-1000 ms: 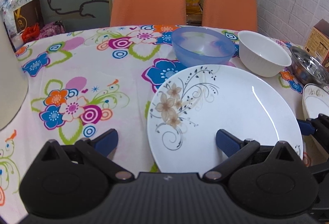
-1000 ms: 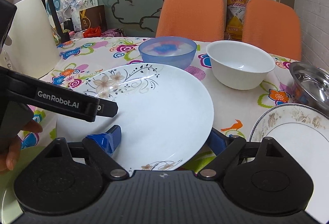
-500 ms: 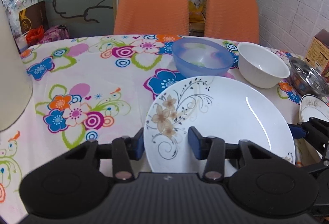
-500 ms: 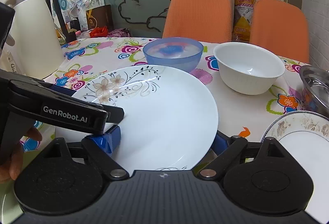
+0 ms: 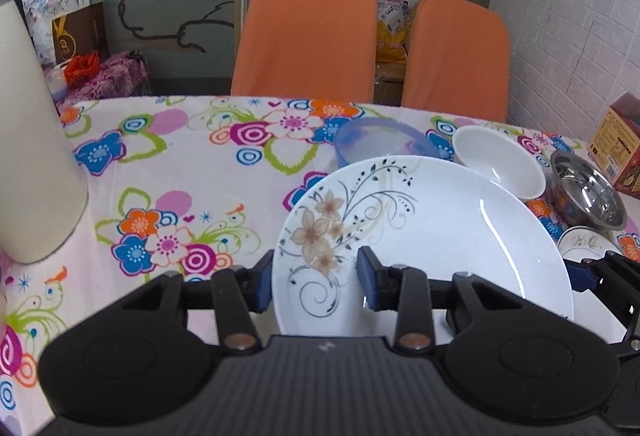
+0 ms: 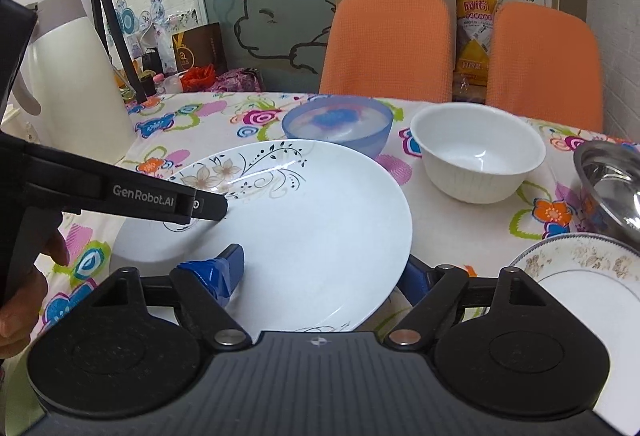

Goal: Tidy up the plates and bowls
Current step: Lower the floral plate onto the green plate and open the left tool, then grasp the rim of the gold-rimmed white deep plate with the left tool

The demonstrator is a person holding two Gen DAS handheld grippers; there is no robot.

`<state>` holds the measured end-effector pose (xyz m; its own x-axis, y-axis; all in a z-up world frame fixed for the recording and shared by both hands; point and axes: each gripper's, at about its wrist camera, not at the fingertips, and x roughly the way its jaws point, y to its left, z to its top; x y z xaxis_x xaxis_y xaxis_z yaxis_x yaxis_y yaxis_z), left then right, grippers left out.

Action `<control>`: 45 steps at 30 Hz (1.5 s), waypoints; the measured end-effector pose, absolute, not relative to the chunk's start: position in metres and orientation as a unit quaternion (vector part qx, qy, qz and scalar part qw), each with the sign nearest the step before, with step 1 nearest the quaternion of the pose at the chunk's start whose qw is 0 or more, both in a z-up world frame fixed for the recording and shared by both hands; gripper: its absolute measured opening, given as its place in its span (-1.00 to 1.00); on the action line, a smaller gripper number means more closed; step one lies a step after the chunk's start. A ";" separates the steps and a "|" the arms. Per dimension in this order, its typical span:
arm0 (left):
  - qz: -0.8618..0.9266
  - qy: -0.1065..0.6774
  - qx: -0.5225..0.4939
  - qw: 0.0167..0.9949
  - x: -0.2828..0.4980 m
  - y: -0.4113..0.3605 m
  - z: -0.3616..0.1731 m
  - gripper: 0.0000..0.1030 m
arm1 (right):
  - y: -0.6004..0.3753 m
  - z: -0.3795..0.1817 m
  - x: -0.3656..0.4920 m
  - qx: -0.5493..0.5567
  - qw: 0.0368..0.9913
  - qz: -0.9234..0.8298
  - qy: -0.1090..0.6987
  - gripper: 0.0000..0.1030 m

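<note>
A large white plate with a flower print [image 5: 432, 236] is held tilted, its left side raised off the table. My left gripper [image 5: 316, 278] is shut on the plate's left rim, one blue pad above and one below. In the right wrist view the plate [image 6: 320, 220] lies between the wide-apart fingers of my right gripper [image 6: 324, 272], which is open; its left pad rests over the plate and its right pad sits under the right edge. The left gripper's finger [image 6: 160, 202] shows there on the plate.
Behind the plate stand a blue plastic bowl [image 6: 338, 124], a white bowl [image 6: 476, 152] and a steel bowl [image 6: 612, 184]. A smaller gold-rimmed plate [image 6: 588, 272] lies at the right. A white thermos [image 6: 76, 76] stands at the left. Two orange chairs are behind the table.
My left gripper closed from wide open onto the plate's left rim and raised that side. The right gripper stayed open around the plate's near edge.
</note>
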<state>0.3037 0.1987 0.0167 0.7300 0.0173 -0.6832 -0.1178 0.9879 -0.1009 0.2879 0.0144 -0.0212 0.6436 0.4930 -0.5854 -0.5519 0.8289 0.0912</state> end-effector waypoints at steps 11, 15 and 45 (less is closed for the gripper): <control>0.045 0.353 -0.050 0.933 0.197 0.186 0.037 -0.29 | 0.003 0.019 0.216 -0.053 0.915 0.298 0.265 0.31; 0.055 0.366 -0.058 0.927 0.159 0.183 0.021 -0.29 | -0.002 0.011 0.179 -0.044 0.911 0.304 0.276 0.31; 0.064 0.300 -0.111 0.945 0.100 0.207 0.007 0.53 | -0.040 -0.022 0.131 0.055 0.919 0.281 0.272 0.33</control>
